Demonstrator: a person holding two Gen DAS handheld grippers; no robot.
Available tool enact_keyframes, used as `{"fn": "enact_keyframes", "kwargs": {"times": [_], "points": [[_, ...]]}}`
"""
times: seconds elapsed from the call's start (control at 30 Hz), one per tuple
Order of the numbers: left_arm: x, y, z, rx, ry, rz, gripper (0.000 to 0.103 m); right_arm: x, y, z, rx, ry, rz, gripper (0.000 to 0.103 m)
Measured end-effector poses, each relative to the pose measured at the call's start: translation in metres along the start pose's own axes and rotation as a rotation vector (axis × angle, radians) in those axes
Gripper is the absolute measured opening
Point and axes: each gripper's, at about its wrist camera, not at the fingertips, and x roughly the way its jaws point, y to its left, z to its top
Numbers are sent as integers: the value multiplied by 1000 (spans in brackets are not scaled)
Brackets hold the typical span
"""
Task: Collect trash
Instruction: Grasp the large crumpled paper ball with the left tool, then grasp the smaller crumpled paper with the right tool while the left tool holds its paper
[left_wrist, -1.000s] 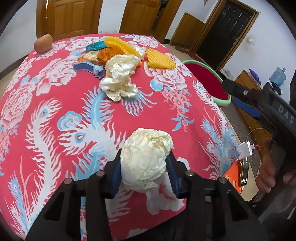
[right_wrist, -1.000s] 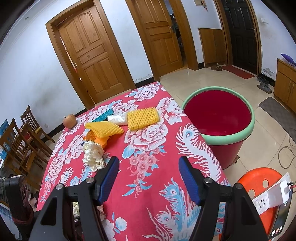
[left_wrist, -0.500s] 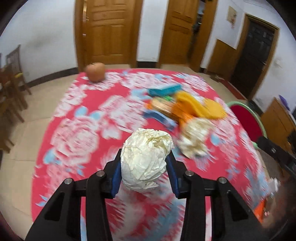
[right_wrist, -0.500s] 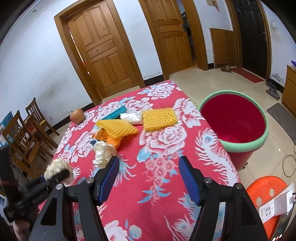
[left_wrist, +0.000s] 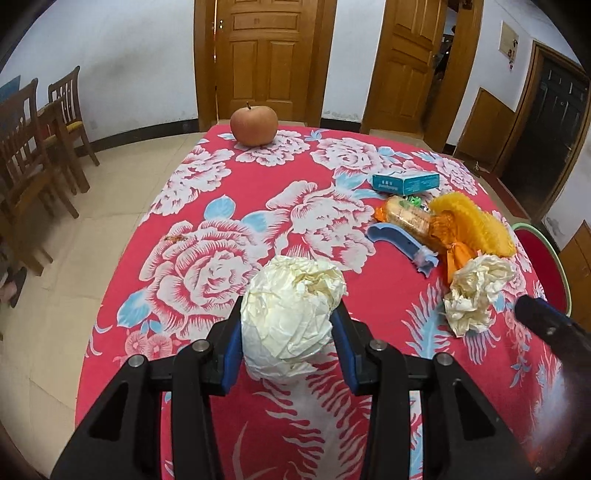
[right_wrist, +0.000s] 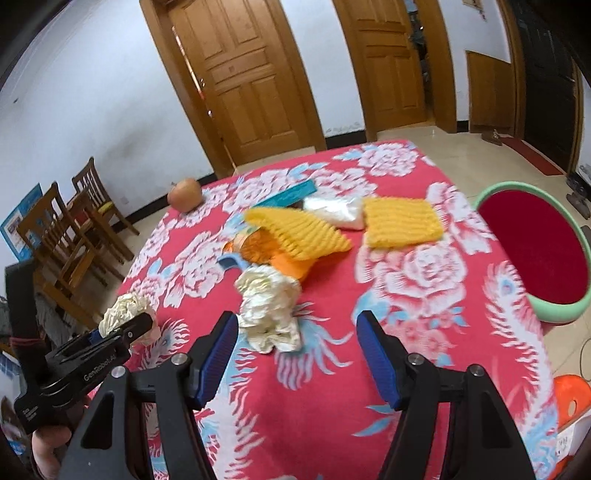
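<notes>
Left gripper (left_wrist: 286, 345): fingers clenched on a crumpled paper ball (left_wrist: 290, 317), lower centre, held above the floral tabletop (left_wrist: 207, 258).
Right gripper (right_wrist: 295, 354): fingers released, empty; a second paper wad (right_wrist: 269, 308) lies on the tabletop just beyond them.
Right view only: white plastic bag (right_wrist: 334, 212), flat yellow foam net (right_wrist: 402, 221), red basin (right_wrist: 532, 251) at right.
Writing: "GenRobot.AI" on the left gripper's body, lower left of right view.

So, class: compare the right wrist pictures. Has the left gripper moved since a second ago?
Yes. The left gripper, holding a paper ball, has come into view at the left, over the table edge nearest the chairs.
</notes>
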Motion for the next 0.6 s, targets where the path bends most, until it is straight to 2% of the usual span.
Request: {"fn": "enact_keyframes", "kwargs": {"times": [0.47, 0.57, 0.6], "points": [[6, -4, -2, 8, 8, -24, 44, 33, 11, -3, -13, 39, -35, 68], [6, -4, -2, 6, 7, -25, 44, 39, 10, -5, -14, 55, -38, 54], [6, -4, -2, 5, 7, -25, 44, 41, 10, -6, -18, 62, -35, 47]]}}
